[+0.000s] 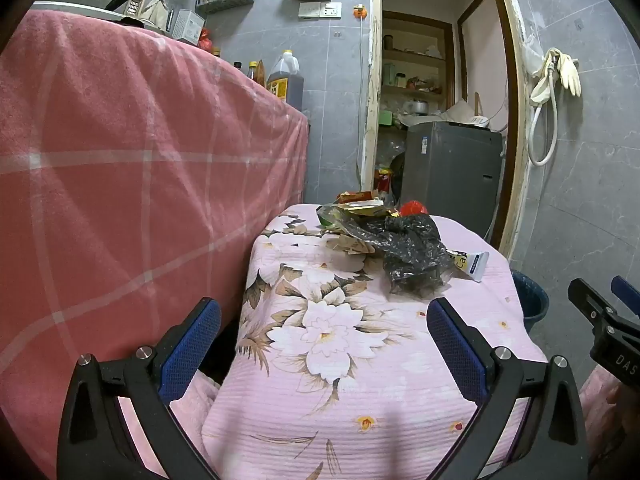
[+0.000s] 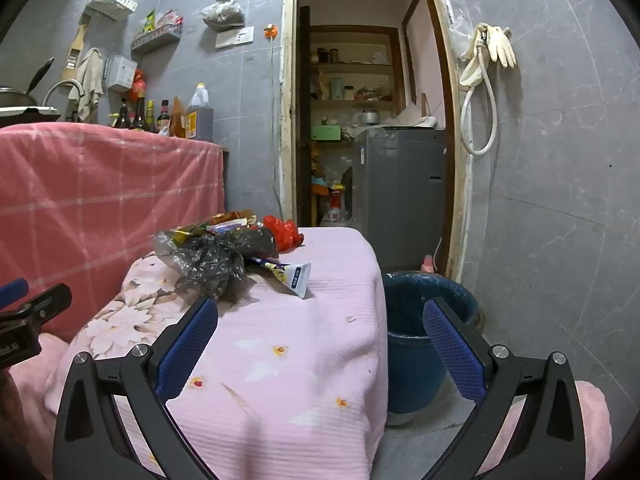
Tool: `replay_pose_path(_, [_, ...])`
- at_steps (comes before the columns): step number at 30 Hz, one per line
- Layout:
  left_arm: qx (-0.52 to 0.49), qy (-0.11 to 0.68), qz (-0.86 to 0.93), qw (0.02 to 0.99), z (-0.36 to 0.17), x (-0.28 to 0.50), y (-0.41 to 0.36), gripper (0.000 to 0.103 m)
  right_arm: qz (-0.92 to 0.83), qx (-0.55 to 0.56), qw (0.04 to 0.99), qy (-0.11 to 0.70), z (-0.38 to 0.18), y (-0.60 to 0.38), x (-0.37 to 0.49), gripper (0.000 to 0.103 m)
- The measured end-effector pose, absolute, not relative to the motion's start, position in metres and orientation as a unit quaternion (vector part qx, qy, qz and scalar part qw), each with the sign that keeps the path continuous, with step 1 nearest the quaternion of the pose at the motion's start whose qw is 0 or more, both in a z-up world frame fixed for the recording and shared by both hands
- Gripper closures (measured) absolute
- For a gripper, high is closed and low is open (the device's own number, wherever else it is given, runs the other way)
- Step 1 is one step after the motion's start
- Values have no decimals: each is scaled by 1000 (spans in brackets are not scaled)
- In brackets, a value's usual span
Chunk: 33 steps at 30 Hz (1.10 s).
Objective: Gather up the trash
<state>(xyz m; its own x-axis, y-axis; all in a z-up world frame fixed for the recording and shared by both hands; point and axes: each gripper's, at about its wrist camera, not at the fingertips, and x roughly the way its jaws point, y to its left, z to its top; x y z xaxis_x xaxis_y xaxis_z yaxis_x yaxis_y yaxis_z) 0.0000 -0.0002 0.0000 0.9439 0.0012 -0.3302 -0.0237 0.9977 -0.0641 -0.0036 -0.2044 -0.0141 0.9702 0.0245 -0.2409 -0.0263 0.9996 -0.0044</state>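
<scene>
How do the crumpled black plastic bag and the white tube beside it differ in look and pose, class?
The black plastic bag is dark, crumpled and bulky; the white tube is pale, smooth and printed. The bag sits heaped up, while the tube lies flat, its far end tucked under the bag. Both rest on the pink floral cloth, untouched by either gripper.

Left gripper [image 1: 324, 332]: matte black plastic arms, Y-shaped frame with triangular cutouts, blue textured pads [image 1: 186, 354] on the inner faces, round silver screws at the pivots. Right gripper [image 2: 320, 332]: same build, black frame, blue knurled pads [image 2: 454, 354], silver screw heads. From the left wrist camera, white lettering "DAS" shows on the right gripper's black body. Partial white print also shows on the left gripper's body, seen from the right wrist camera.
</scene>
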Motion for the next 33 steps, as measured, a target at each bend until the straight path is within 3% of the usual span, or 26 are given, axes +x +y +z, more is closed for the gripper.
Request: replay_pose_path(33, [-35, 166, 5, 986, -2, 2, 0, 2, 12, -4, 992, 123, -13, -205, -4, 0])
